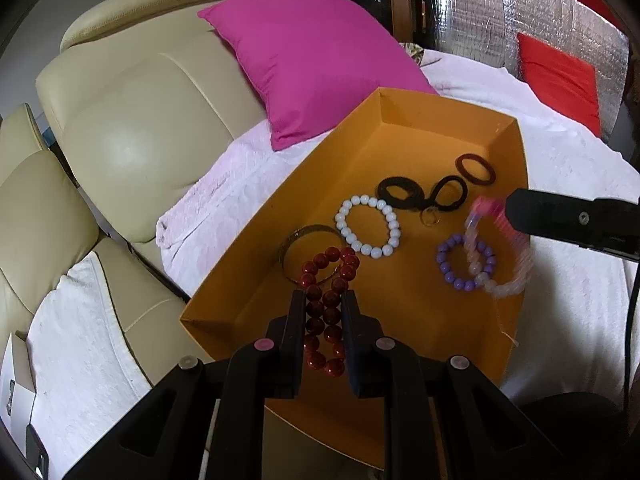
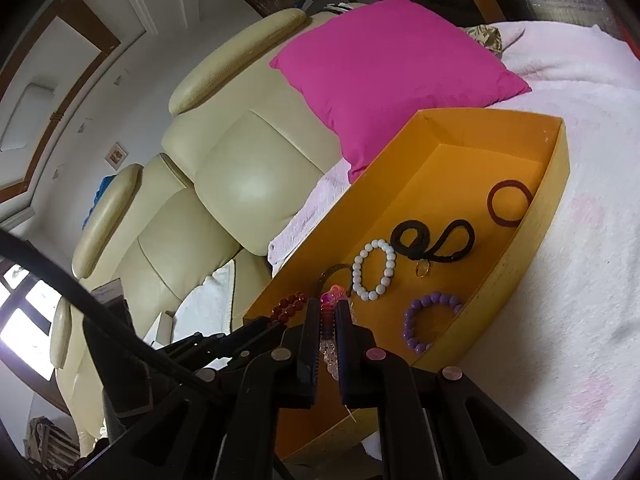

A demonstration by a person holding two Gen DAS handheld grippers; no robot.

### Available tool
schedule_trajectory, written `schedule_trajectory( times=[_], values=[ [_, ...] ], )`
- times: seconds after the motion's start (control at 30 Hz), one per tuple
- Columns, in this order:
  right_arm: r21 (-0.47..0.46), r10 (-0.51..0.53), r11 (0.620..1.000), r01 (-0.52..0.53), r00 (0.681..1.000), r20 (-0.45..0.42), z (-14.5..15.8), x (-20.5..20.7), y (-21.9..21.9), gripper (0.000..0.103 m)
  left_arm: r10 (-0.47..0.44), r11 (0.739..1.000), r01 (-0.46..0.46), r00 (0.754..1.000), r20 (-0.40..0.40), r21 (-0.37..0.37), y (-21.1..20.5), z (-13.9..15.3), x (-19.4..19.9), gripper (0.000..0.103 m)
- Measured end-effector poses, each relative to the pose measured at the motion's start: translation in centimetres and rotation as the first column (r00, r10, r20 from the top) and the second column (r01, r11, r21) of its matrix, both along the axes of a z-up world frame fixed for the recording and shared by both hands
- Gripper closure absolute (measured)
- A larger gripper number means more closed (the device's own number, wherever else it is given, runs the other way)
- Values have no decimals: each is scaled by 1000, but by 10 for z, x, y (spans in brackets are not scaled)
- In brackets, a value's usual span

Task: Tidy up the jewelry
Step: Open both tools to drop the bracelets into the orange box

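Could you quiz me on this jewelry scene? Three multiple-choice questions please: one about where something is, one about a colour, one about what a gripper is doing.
1. Where does the white bead bracelet lie?
A. in the orange box
B. on the pink pillow
C. on the sofa

2. What colour are the beads in the left gripper?
A. green
B. dark red
C. white

3. The right gripper is:
A. wide open
B. out of view
C. shut on a clear bead bracelet

Answers: 1 A, it rests on the box floor. 2 B, the red bead bracelet sits between its fingers. 3 C, the fingers pinch it.
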State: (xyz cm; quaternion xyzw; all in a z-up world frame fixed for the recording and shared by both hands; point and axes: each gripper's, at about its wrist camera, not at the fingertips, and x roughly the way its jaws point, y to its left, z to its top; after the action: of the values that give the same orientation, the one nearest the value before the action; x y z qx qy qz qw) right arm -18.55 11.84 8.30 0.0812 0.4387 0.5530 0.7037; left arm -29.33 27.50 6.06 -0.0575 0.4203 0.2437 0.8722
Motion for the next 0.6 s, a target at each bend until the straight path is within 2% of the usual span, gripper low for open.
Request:
schedule_trajectory(
  times=[0.6],
  values=[
    [-4, -2, 1000, 1, 999, -38, -7, 4, 3, 92, 12, 1000, -12, 999, -44, -7, 1, -18, 8, 85]
  ],
)
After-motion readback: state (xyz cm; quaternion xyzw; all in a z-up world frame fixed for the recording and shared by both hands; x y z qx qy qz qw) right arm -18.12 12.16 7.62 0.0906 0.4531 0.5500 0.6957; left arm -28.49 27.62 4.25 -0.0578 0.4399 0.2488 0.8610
